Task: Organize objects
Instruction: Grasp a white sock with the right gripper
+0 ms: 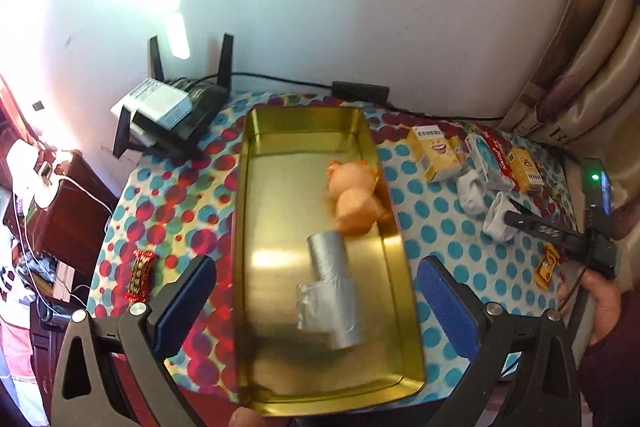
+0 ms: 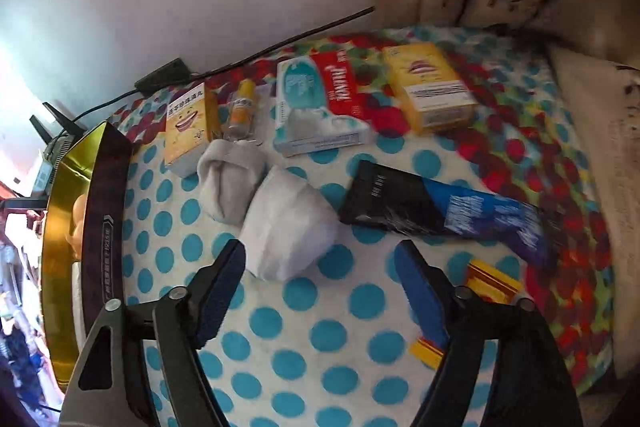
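Presently the right gripper (image 2: 320, 283) hangs with jaws apart and empty over the dotted counter (image 2: 304, 343), the rolled white sock (image 2: 288, 227) just ahead between its fingers, likely the next pick. Beyond that lie a grey sock (image 2: 228, 183), a black-and-blue tube (image 2: 440, 211) and small cartons. The left gripper (image 1: 316, 291), also spread and empty, frames the gold metal tray (image 1: 256, 227) holding a silver foil roll (image 1: 332, 291) and, farther, an orange plush toy (image 1: 354, 195).

A white wall (image 1: 340, 7) is standing behind the table, glare washing over its left side (source unclear). A polka-dot tablecloth (image 1: 448, 227) is covering the table; beige curtains (image 1: 592, 39) are hanging at right.
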The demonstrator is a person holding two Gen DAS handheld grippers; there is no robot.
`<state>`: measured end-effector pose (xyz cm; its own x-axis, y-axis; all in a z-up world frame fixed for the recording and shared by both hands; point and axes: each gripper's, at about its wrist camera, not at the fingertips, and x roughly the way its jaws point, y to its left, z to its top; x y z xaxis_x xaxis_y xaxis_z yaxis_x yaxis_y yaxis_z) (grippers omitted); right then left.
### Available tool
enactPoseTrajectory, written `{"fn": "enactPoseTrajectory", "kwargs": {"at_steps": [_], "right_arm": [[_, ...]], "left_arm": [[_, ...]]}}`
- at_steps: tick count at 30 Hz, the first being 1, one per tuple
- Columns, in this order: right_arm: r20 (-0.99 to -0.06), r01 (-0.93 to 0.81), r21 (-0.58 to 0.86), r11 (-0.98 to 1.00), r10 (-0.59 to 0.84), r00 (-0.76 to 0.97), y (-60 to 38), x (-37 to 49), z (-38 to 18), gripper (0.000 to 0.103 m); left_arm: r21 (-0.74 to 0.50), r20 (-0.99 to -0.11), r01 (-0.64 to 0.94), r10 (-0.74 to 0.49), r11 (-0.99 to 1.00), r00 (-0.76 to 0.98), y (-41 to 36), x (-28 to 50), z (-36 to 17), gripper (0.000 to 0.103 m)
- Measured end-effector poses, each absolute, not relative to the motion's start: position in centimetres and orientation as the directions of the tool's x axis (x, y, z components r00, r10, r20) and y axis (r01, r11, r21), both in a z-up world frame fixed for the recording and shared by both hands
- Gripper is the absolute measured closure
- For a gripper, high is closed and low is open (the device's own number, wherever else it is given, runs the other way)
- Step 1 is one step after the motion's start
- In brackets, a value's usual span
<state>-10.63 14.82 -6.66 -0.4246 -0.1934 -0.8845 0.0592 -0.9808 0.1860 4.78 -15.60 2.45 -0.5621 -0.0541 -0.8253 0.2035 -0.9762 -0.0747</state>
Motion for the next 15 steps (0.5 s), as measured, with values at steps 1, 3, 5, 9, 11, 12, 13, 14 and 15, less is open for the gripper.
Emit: {"fn": "enactPoseTrajectory", "kwargs": {"at_steps": [1,3,5,9,11,12,13,14,15], "right_arm": [[-0.886,0.068,0.198,-0.978,-0.208,-0.415,14.6,-11.0,-7.0,0.032],[-0.889,0.088,0.202,-0.976,-0.220,-0.401,13.9,-12.0,-7.7,0.035],[-0.897,0.105,0.198,-0.975,-0.223,-0.383,13.0,-12.3,-8.2,0.040],[-0.908,0.137,0.186,-0.973,-0.223,-0.355,12.3,-13.2,-9.4,0.049],[-0.905,0.168,0.160,-0.973,-0.212,-0.369,11.9,-13.2,-9.4,0.055],[-0.902,0.180,0.154,-0.972,-0.212,-0.375,11.9,-13.2,-9.4,0.057],[-0.899,0.189,0.158,-0.969,-0.220,-0.378,12.0,-13.1,-9.3,0.058],[-0.896,0.199,0.168,-0.965,-0.234,-0.378,12.2,-13.0,-9.2,0.059],[-0.894,0.207,0.173,-0.963,-0.242,-0.378,12.5,-12.7,-9.1,0.060]], "left_arm": [[-0.065,-0.824,0.206,-0.064,-0.976,-0.563,-15.1,4.4,2.6,0.000],[-0.059,-0.826,0.205,-0.067,-0.977,-0.559,-14.2,3.5,2.9,0.000],[-0.058,-0.830,0.209,-0.069,-0.976,-0.554,-13.4,2.7,3.1,0.000],[-0.044,-0.836,0.194,-0.071,-0.980,-0.545,-11.5,1.3,3.1,0.000],[-0.032,-0.840,0.182,-0.072,-0.983,-0.538,-10.4,0.4,3.0,0.000],[-0.028,-0.843,0.174,-0.070,-0.984,-0.533,-9.7,-0.1,2.8,0.000],[-0.027,-0.846,0.166,-0.066,-0.986,-0.529,-9.0,-0.8,2.6,0.000],[-0.025,-0.850,0.154,-0.060,-0.988,-0.523,-8.0,-1.8,2.2,0.000],[-0.023,-0.854,0.147,-0.057,-0.989,-0.516,-7.3,-2.5,1.9,0.000]]}}
